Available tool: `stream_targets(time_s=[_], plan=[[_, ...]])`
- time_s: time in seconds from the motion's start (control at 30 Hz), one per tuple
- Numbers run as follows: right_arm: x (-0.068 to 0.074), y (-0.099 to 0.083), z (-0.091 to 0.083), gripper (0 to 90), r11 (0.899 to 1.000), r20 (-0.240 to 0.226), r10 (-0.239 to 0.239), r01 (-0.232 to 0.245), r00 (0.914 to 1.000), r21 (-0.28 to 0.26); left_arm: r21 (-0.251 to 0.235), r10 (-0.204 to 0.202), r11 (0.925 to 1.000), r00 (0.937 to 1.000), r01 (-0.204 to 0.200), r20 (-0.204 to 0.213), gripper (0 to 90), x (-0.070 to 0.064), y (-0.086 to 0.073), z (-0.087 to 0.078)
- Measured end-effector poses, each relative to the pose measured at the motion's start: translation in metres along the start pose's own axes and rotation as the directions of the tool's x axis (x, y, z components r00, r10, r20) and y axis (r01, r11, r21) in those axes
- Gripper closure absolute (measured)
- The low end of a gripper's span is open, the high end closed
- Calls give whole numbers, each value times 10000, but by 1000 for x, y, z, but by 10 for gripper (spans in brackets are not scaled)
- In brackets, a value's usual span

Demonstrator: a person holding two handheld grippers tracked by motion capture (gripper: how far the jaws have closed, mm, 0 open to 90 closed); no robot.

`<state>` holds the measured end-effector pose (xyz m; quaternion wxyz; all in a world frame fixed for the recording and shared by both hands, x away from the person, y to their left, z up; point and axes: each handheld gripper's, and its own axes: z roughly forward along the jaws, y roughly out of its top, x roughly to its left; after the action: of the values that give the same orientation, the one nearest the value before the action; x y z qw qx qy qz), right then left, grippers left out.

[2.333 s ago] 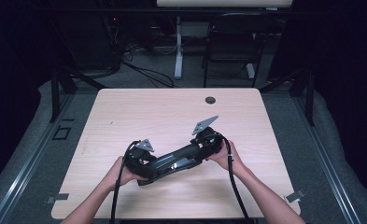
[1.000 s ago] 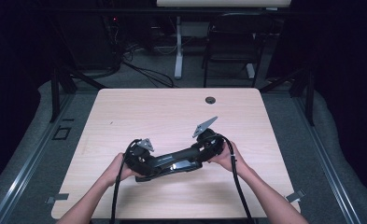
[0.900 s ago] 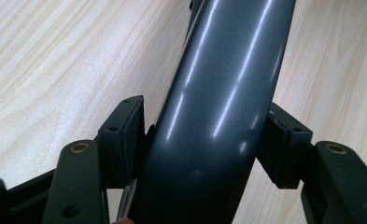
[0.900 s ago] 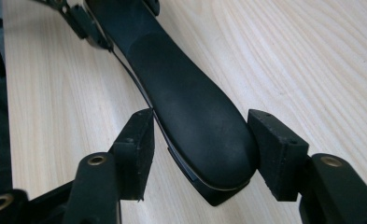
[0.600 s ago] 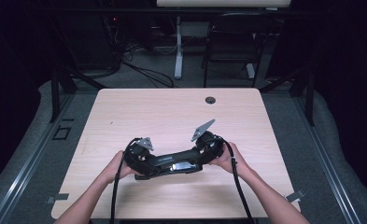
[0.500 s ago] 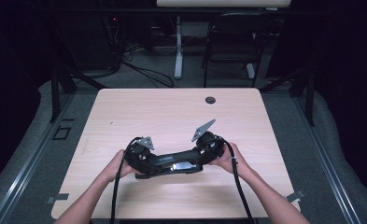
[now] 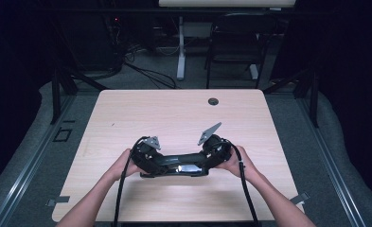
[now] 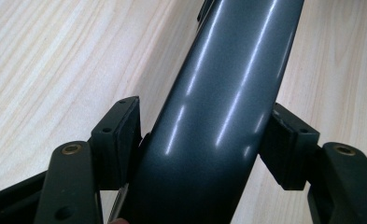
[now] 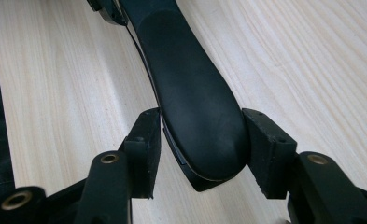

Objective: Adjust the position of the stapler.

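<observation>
Both grippers clamp one long dark stapler (image 7: 174, 165), lying across the near middle of the desk (image 7: 127, 113). The left gripper (image 8: 204, 135) is closed on its glossy grey body, the right gripper (image 9: 200, 140) on its matte black end.

The likely trouble is slip: the glossy body is rounded and smooth, so the left pads could slide along it if the two hands pull unevenly or twist against each other. The stapler could then drop onto the desk.

Beyond the stapler the desk lies bare up to a small grommet (image 7: 213, 101) near the far edge. The near edge is close behind the stapler; both sides have room.
</observation>
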<state>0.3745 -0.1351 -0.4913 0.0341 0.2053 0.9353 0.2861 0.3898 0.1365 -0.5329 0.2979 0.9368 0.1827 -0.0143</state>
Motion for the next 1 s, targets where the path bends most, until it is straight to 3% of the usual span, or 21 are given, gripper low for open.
stream_targets(time_s=[0.37, 0.83, 1.0], plan=[[-5, -7, -5, 497, 9997, 13, 238, -238, 9997, -25, -115, 259, 9996, 9991, -255, 344, 367, 2, 7, 6], [-5, -7, -4, 499, 9999, 119, 33, -34, 9999, 127, -237, 304, 9993, 9993, -299, 215, 368, 0, 7, 8], [-7, -8, -6, 499, 9996, 78, -66, 64, 9999, 267, -70, 413, 9991, 9991, -412, 109, 373, -3, 13, 12]])
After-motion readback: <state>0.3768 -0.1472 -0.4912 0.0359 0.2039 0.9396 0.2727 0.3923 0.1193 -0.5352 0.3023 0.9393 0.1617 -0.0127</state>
